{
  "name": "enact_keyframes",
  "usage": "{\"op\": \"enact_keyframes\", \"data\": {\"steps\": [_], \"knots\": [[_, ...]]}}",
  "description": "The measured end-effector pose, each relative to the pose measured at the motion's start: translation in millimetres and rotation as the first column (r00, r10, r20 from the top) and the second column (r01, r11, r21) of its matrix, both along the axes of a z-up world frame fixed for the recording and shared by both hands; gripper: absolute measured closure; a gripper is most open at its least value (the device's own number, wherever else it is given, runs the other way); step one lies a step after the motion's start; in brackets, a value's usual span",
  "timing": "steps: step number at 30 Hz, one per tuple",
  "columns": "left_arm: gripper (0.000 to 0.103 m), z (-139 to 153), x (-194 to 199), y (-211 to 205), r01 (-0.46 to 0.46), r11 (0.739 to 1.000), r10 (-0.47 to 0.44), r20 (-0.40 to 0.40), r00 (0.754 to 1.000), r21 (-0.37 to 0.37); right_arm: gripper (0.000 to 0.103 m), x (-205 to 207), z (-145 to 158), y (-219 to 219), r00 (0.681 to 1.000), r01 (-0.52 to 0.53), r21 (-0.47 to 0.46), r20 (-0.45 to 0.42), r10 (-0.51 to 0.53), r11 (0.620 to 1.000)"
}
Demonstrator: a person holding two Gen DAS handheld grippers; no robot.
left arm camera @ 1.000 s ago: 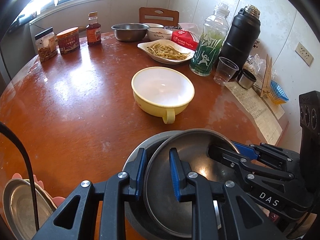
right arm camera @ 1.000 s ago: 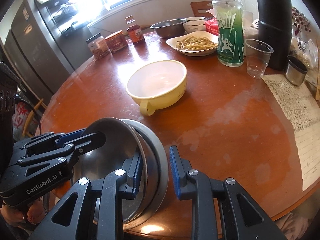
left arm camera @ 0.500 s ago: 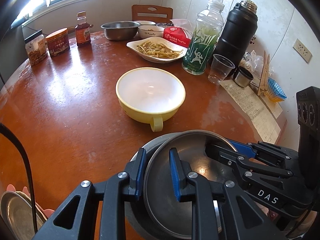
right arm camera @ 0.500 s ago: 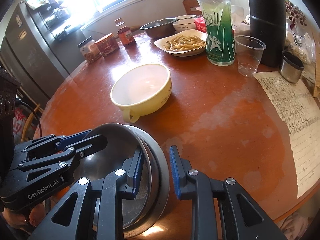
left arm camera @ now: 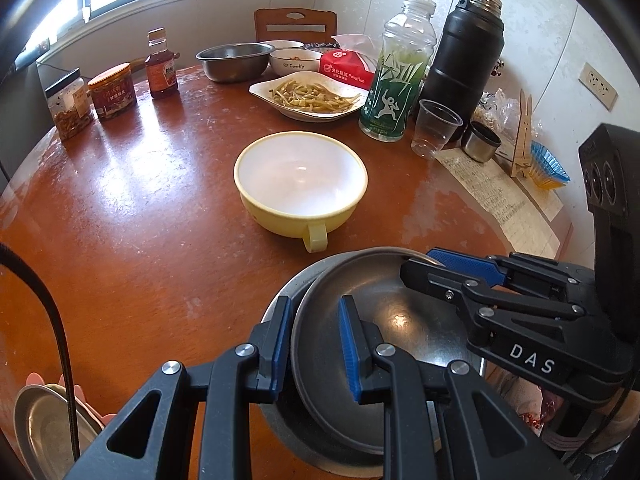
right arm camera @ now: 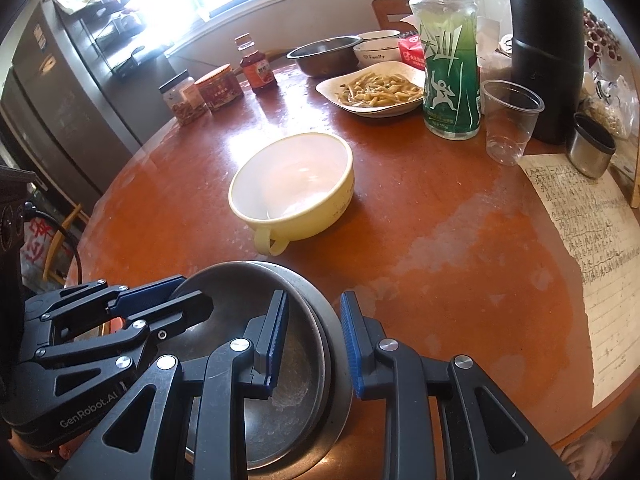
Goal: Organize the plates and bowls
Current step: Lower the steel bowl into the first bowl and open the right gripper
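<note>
My left tool (left arm camera: 310,344) and right tool (right arm camera: 312,342) each clamp the steel plates' (left arm camera: 400,320) rims — opposite sides. Yellow bowl (left arm camera: 300,184) sits at twelve o'clock on the table (left arm camera: 140,220).

We hold both grippers low and near, tips pointing at each other. Our left gripper (left arm camera: 312,346) pinches a metal rim between its blue pads — our right gripper (right arm camera: 313,342) does the same from the right.
</note>
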State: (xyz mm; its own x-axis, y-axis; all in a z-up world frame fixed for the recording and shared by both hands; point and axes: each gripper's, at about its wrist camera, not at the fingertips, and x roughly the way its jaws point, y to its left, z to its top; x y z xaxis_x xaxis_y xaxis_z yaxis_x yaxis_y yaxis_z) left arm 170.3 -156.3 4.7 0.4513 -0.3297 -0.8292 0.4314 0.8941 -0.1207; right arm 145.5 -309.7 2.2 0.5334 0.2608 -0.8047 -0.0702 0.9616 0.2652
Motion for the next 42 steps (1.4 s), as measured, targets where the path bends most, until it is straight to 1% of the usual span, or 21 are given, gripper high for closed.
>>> {"op": "enact_keyframes", "data": {"steps": [4, 9, 13, 15, 21, 24, 30, 32, 35, 39, 42], "knots": [[0.079, -1, -3, 3, 0.009, 1.000, -0.009, -0.008, 1.000, -0.005, 0.073, 0, 1, 1, 1.000, 0.006, 0.007, 0.005, -0.006, 1.000], [0.079, -1, -6, 11, -0.003, 1.000, 0.003, -0.008, 1.000, 0.001, 0.072, -1, 3, 0, 1.000, 0.013, 0.029, 0.004, -0.013, 0.999], [0.079, 0, -10, 14, 0.000, 1.000, 0.000, -0.006, 1.000, 0.003, 0.068, -3, 3, 3, 1.000, 0.016, 0.028, 0.007, -0.016, 0.999], [0.079, 1, -13, 15, 0.004, 1.000, -0.004, -0.002, 1.000, 0.002, 0.066, -4, 4, 3, 1.000, 0.017, 0.030, 0.005, -0.018, 0.999], [0.079, 8, -16, 16, -0.005, 1.000, 0.005, 0.025, 1.000, 0.005, 0.065, -8, 11, 5, 1.000, 0.019, 0.036, 0.021, -0.020, 0.999], [0.074, 13, -18, 18, -0.016, 1.000, 0.016, 0.040, 0.999, 0.007, 0.059, -10, 16, 4, 0.999, 0.020, 0.036, 0.036, -0.021, 0.999], [0.063, 23, -16, 20, -0.039, 0.999, 0.039, 0.065, 0.997, 0.007, 0.052, -13, 26, 3, 0.998, 0.021, 0.037, 0.064, -0.024, 0.999], [0.061, 26, -14, 20, -0.049, 0.999, 0.048, 0.072, 0.996, 0.011, 0.049, -12, 28, 2, 0.997, 0.019, 0.036, 0.071, -0.021, 0.999], [0.058, 30, -10, 20, -0.064, 0.998, 0.063, 0.079, 0.995, 0.008, 0.047, -10, 31, -1, 0.997, 0.023, 0.041, 0.075, -0.026, 0.999], [0.056, 34, -1, 21, -0.097, 0.995, 0.097, 0.084, 0.992, -0.002, 0.045, -4, 36, -6, 0.996, 0.025, 0.049, 0.089, -0.029, 0.998], [0.055, 34, 13, 24, -0.136, 0.990, 0.137, 0.077, 0.988, -0.025, 0.045, 5, 38, -12, 0.994, 0.029, 0.054, 0.102, -0.035, 0.998]]}}
